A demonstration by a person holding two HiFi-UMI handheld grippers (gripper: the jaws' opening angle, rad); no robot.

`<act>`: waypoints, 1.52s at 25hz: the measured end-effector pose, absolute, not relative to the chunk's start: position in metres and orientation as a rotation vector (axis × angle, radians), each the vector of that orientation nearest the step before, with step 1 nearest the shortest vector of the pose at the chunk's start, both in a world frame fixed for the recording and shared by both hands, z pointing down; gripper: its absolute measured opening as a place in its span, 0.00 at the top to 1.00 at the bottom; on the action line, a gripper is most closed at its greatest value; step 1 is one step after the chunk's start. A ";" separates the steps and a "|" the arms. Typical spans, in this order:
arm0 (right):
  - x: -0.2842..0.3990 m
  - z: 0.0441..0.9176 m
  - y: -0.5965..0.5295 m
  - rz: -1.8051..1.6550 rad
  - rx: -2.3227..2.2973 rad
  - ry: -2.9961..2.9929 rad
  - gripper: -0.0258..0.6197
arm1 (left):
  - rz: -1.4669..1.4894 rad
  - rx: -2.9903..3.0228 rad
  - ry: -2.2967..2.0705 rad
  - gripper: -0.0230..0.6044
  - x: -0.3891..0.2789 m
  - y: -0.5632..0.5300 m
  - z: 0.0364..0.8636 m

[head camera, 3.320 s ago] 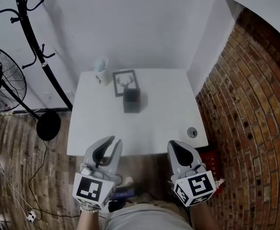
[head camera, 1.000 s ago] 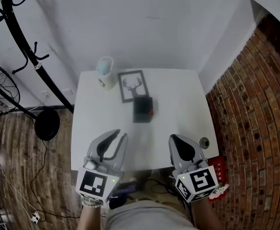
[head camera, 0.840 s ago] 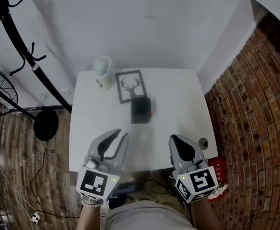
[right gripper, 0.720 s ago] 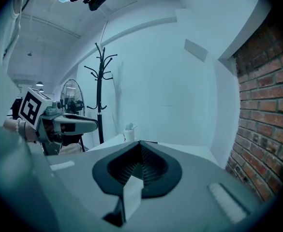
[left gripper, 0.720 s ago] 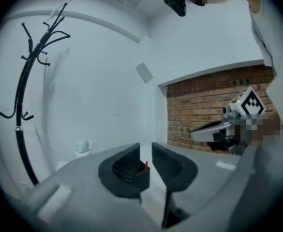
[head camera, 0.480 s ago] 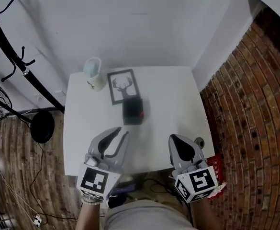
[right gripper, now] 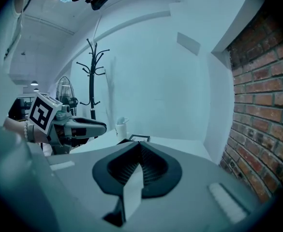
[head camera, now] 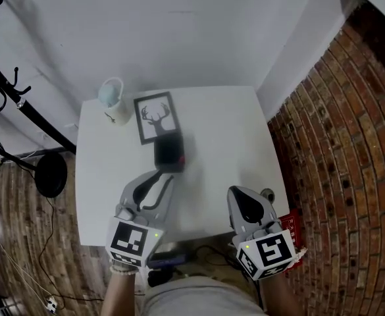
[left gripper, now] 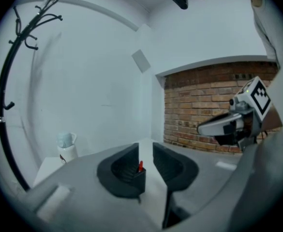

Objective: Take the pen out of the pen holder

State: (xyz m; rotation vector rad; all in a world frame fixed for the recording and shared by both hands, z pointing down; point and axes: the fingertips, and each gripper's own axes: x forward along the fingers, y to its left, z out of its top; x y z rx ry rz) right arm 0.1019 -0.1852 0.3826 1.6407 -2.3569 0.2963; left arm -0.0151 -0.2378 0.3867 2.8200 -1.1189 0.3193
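A black pen holder (head camera: 168,153) stands mid-table with a red pen (head camera: 181,158) showing at its right side. My left gripper (head camera: 164,177) is open, its tips just short of the holder's near edge. In the left gripper view the holder (left gripper: 137,178) and the red pen tip (left gripper: 140,166) show in the gap between the open left gripper (left gripper: 146,152) jaws. My right gripper (head camera: 237,193) is shut and holds nothing, over the table's front right part. In the right gripper view the right gripper (right gripper: 140,146) jaws meet.
On the white table (head camera: 225,137), a deer picture frame (head camera: 154,117) lies behind the holder and a pale mug (head camera: 113,101) stands at the back left corner. A round grommet (head camera: 266,193) sits near the right edge. A brick wall (head camera: 337,143) lies right, a coat stand (head camera: 14,97) left.
Both grippers have come forward over the table. The left one has closed in on the pen holder, which now sits just ahead of its tips. Jaw states are unchanged.
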 end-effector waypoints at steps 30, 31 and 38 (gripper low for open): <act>0.154 0.414 -0.198 0.349 1.693 -2.270 0.96 | 0.515 2.739 -1.092 0.82 0.025 -0.294 0.479; 0.156 0.415 -0.198 0.351 1.693 -2.268 0.96 | 0.518 2.738 -1.094 0.82 0.026 -0.294 0.480; 0.159 0.422 -0.201 0.361 1.680 -2.268 0.96 | 0.526 2.738 -1.104 0.82 0.031 -0.297 0.485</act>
